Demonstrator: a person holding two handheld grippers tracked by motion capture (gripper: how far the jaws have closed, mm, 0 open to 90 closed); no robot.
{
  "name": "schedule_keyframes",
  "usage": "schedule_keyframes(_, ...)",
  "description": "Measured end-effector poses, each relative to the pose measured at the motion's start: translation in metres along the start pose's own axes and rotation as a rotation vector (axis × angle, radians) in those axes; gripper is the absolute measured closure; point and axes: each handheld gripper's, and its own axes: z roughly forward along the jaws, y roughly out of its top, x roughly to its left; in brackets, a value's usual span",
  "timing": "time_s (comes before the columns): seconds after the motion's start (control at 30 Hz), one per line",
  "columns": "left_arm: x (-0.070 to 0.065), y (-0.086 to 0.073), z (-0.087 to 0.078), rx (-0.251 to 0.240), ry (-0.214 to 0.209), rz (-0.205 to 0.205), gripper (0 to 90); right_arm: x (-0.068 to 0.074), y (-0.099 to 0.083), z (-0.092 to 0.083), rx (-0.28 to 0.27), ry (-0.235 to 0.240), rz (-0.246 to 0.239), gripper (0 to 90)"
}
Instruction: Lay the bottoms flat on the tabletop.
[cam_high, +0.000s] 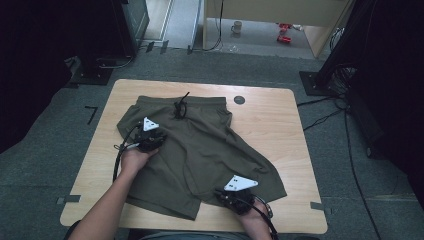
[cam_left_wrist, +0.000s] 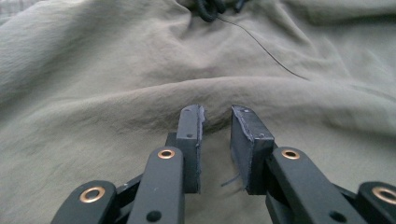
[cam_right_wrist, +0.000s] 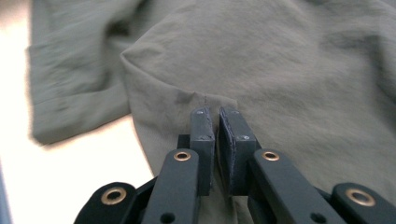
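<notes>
Olive-green shorts (cam_high: 200, 145) lie spread on the wooden table (cam_high: 270, 120), waistband at the far side with a black drawstring (cam_high: 180, 107). My left gripper (cam_high: 156, 137) rests on the left half of the shorts below the waistband. In the left gripper view its jaws (cam_left_wrist: 217, 112) stand apart over the cloth (cam_left_wrist: 116, 70), with a raised fold just ahead of the tips and the drawstring (cam_left_wrist: 208, 9) beyond. My right gripper (cam_high: 227, 194) is at the near hem of the right leg. In the right gripper view its jaws (cam_right_wrist: 214, 112) are nearly together and the cloth (cam_right_wrist: 303, 70) puckers at the tips.
A small black disc (cam_high: 239, 99) sits on the table beyond the waistband. Bare table (cam_right_wrist: 70, 177) shows left of the right gripper. On the floor behind stand a mug (cam_high: 236, 26) and red items (cam_high: 284, 35). Dark stands and cables (cam_high: 345, 115) flank the table.
</notes>
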Motion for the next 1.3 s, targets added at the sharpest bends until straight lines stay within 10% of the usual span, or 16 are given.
schedule_keyframes(0.37,0.003,0.011,-0.007,0.025,-0.098,-0.103,60.9,-0.028,0.018,-0.02,-0.104,-0.101,0.054,63.8)
schedule_keyframes(1.3,-0.076,0.022,-0.018,-0.026,-0.212,-0.067,54.8,-0.14,0.112,0.016,-0.166,-0.271,0.1,57.1)
